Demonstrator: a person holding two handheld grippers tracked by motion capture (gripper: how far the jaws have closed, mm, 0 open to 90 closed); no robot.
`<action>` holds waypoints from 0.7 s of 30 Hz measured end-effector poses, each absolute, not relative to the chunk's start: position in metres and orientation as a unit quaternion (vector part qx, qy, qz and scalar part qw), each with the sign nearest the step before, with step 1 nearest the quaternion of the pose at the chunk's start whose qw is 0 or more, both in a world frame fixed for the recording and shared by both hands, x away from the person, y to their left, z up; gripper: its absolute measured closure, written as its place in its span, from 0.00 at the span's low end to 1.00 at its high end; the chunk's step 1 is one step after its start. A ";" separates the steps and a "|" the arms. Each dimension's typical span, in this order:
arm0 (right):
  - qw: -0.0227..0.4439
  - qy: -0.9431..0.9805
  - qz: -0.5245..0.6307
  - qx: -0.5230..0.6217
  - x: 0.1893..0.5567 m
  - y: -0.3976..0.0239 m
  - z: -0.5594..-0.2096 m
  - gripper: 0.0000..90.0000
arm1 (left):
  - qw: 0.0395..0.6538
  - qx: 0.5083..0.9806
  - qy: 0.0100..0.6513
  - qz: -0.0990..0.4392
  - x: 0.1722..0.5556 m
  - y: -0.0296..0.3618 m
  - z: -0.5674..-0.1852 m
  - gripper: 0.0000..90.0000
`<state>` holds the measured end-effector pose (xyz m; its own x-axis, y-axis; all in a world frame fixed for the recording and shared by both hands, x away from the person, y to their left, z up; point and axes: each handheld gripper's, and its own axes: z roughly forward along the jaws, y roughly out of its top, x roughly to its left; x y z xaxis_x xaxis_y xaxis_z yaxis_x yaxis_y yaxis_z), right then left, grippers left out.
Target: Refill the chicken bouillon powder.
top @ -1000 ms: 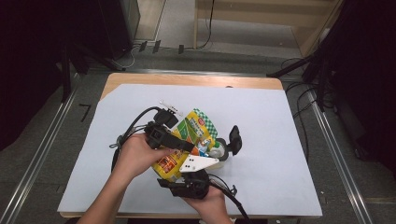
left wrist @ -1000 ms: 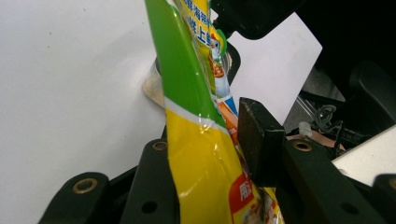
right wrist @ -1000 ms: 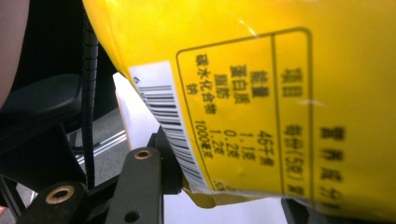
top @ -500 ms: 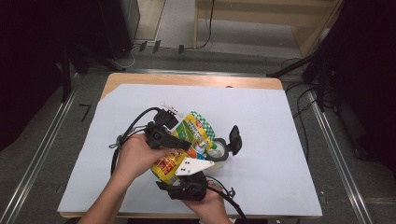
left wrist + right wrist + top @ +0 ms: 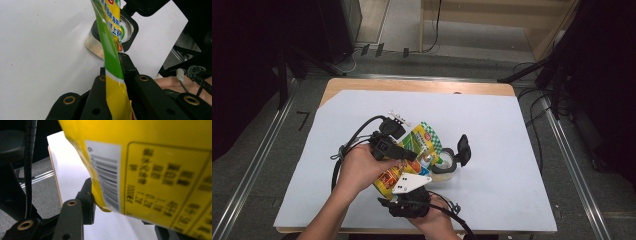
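A yellow and green snack bag (image 5: 424, 141) is held above the white sheet, its top end over an open clear jar (image 5: 445, 164) with a hinged black lid (image 5: 463, 149). My left gripper (image 5: 412, 154) comes in from the left and is shut on the bag's middle; its jaws have just been closing on it. In the left gripper view the bag (image 5: 110, 37) runs up between the pads (image 5: 125, 65), with the jar (image 5: 95, 46) behind. My right gripper (image 5: 402, 195) holds the bag's lower end from the near side. The right gripper view has the barcode panel (image 5: 162, 170) between the fingers (image 5: 86, 195).
A white sheet (image 5: 512, 130) covers the wooden table (image 5: 422, 86). Black cables (image 5: 357, 137) loop from the left gripper across the sheet. Metal rails (image 5: 257, 165) run along both sides of the table, with dark equipment and floor cables beyond.
The right gripper and the bag's lower end have shifted slightly toward the near edge. The left hand has stayed put on the bag.
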<state>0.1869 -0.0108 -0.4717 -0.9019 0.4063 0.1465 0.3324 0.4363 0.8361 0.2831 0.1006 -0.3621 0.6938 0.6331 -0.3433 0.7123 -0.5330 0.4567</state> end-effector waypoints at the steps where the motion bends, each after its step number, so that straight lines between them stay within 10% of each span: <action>1: 0.036 0.845 0.485 0.222 0.187 -0.011 -0.472 0.67 | 0.294 0.871 0.386 -0.069 0.283 0.100 -0.362 0.99; 11: -0.013 0.809 0.540 0.233 0.190 -0.016 -0.464 0.71 | 0.309 0.868 0.380 -0.085 0.289 0.096 -0.354 0.84; 21: -0.025 0.799 0.552 0.238 0.196 -0.019 -0.458 0.72 | 0.289 0.884 0.360 -0.077 0.301 0.088 -0.347 0.98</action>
<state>0.1962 -0.0186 -0.4581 -0.8859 0.3521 0.3021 0.4069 0.2772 0.8704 0.3007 0.0882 -0.3466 0.7295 0.5911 -0.3442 0.6802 -0.5738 0.4562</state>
